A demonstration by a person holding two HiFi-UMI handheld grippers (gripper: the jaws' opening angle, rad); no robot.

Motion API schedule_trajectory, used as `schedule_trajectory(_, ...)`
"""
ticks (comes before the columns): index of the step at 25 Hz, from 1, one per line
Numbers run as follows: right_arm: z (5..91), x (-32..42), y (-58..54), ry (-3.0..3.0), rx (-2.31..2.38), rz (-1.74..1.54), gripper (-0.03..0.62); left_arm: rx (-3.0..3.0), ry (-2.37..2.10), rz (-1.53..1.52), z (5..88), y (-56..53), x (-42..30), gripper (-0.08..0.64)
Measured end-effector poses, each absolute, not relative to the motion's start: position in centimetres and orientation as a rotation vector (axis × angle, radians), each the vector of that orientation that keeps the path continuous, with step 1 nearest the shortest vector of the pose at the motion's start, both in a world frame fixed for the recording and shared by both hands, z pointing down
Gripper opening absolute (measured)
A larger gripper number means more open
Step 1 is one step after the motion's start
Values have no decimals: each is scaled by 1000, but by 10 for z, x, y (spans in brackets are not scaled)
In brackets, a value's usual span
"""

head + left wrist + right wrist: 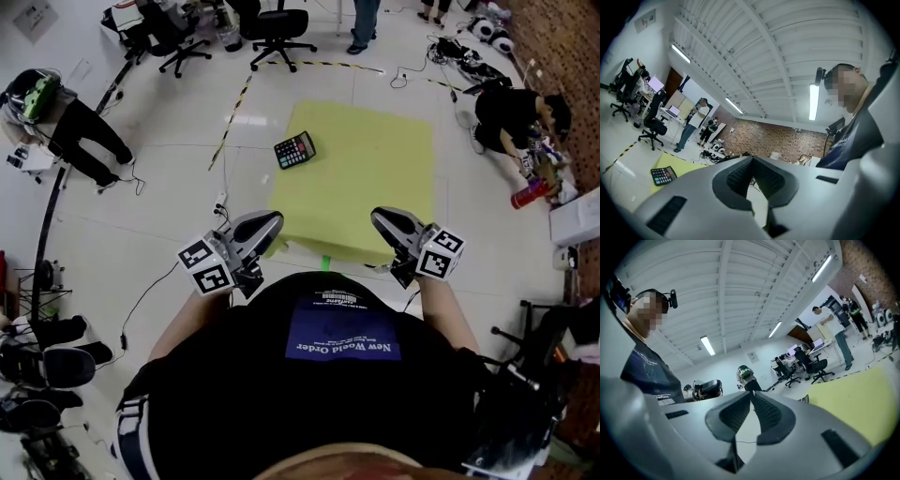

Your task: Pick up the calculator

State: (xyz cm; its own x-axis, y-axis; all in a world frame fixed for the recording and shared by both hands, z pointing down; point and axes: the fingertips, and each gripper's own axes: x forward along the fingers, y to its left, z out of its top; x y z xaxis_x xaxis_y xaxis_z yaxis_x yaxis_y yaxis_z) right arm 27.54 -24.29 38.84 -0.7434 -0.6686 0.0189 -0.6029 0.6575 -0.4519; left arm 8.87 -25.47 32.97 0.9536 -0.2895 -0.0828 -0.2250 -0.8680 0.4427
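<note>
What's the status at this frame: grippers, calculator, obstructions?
Left gripper shut, empty; right gripper shut, empty, both at the near edge. Black rectangular calculator untouched, flat on the yellow surface, far left corner. Nothing between grippers and it.

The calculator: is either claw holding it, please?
No, the calculator lies on the yellow table, well apart from the left claw and right claw.

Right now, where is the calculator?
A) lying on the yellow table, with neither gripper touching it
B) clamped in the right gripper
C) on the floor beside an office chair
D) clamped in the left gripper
A: the calculator lies near the far left corner of the yellow table, while the left gripper and right gripper are at the table's near edge, jaws together and empty.
</note>
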Motion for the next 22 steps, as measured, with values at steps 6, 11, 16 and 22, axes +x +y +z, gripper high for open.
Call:
schedule_trajectory(6, 410, 282, -281, 2734, -1019, -731, 5, 2638, -405, -175, 347, -285, 96, 6)
schedule_trajectory(11, 434, 252, -327, 2750, -1068, -790, 5, 2651, -354, -195, 367, -336, 74, 6)
schedule_trajectory(16, 434, 198, -375, 2741, -1177, -831, 5, 2695, -253, -145, 379, -397, 24, 6)
schedule_trajectory(22, 430, 176, -424, 2718, -1236, -883, 14, 2708, -178, -93, 393, -450, 6, 6)
